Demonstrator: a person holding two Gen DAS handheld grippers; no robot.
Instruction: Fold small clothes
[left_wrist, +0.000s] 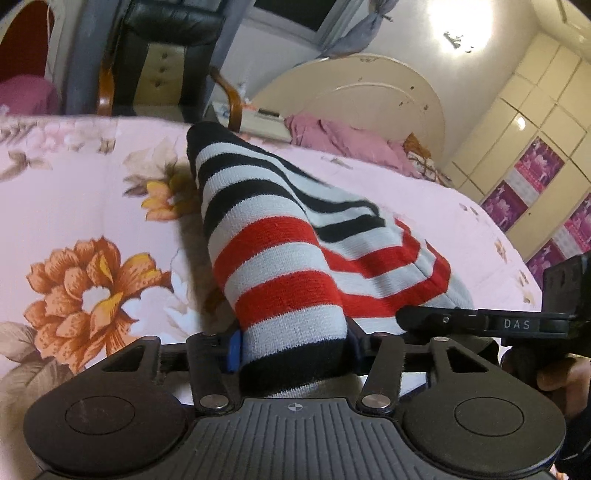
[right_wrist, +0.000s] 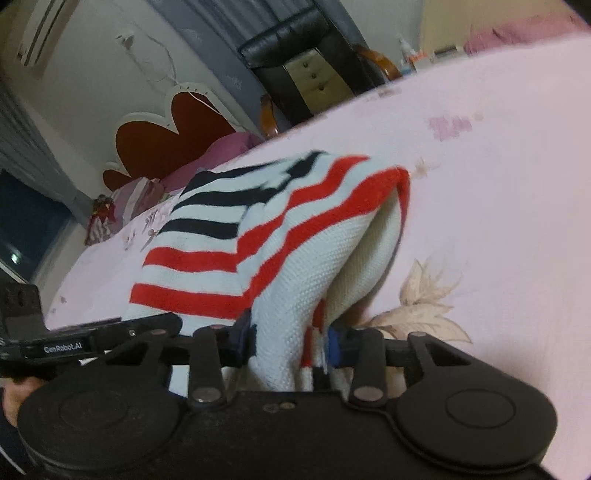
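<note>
A small knitted garment with red, white and black stripes (left_wrist: 280, 243) is held up over a pink flowered bedsheet (left_wrist: 92, 206). My left gripper (left_wrist: 293, 350) is shut on its black-edged end. My right gripper (right_wrist: 291, 341) is shut on the white and red part of the same striped garment (right_wrist: 258, 236), which hangs folded over itself above the bedsheet (right_wrist: 498, 184). The right gripper's finger (left_wrist: 480, 323) shows at the right of the left wrist view, and the left gripper's finger (right_wrist: 92, 338) at the left of the right wrist view.
A cream headboard (left_wrist: 369, 99) and pink pillows (left_wrist: 343, 142) lie at the far end of the bed. A black chair with wooden arms (left_wrist: 166, 55) stands beyond the bed edge. Cream wardrobe doors (left_wrist: 546, 147) are at the right.
</note>
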